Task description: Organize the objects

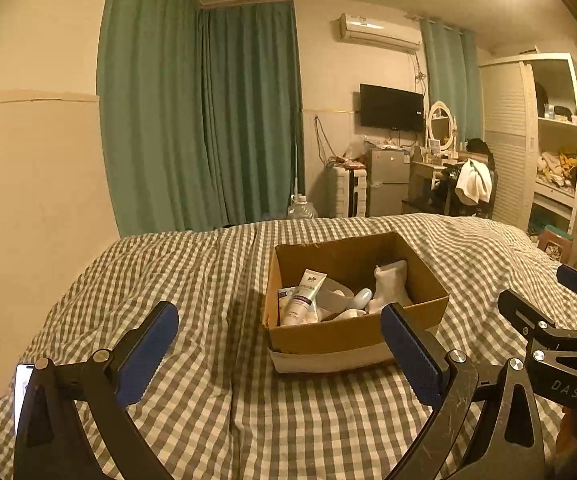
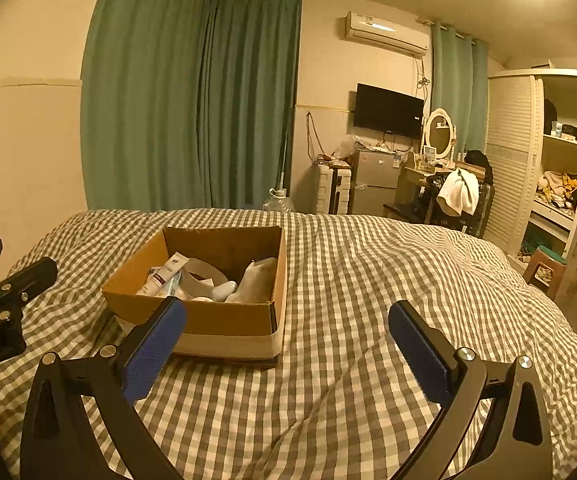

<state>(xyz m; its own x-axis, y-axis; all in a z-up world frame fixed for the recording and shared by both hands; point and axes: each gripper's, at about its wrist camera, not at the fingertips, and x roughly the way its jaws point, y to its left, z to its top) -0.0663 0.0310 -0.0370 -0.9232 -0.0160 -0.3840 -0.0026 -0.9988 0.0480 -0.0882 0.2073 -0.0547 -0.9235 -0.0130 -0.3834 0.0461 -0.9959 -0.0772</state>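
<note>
An open cardboard box (image 1: 328,336) sits on the checked bedspread; it also shows in the right wrist view (image 2: 224,320). Inside lie a white tube (image 1: 304,296), a white plush toy (image 1: 390,286), a white bottle (image 1: 358,300) and other pale items. The tube (image 2: 164,274) and plush toy (image 2: 256,280) show in the right view too. My left gripper (image 1: 280,320) is open and empty, just in front of the box. My right gripper (image 2: 288,320) is open and empty, to the right of the box. Each gripper appears at the edge of the other's view.
A phone (image 1: 22,390) lies on the bedspread at the near left. Beyond the bed stand green curtains (image 1: 200,120), a small fridge (image 1: 388,182), a dressing table with a chair (image 1: 468,188) and an open wardrobe (image 1: 548,148). A stool (image 2: 544,272) stands at the bed's right.
</note>
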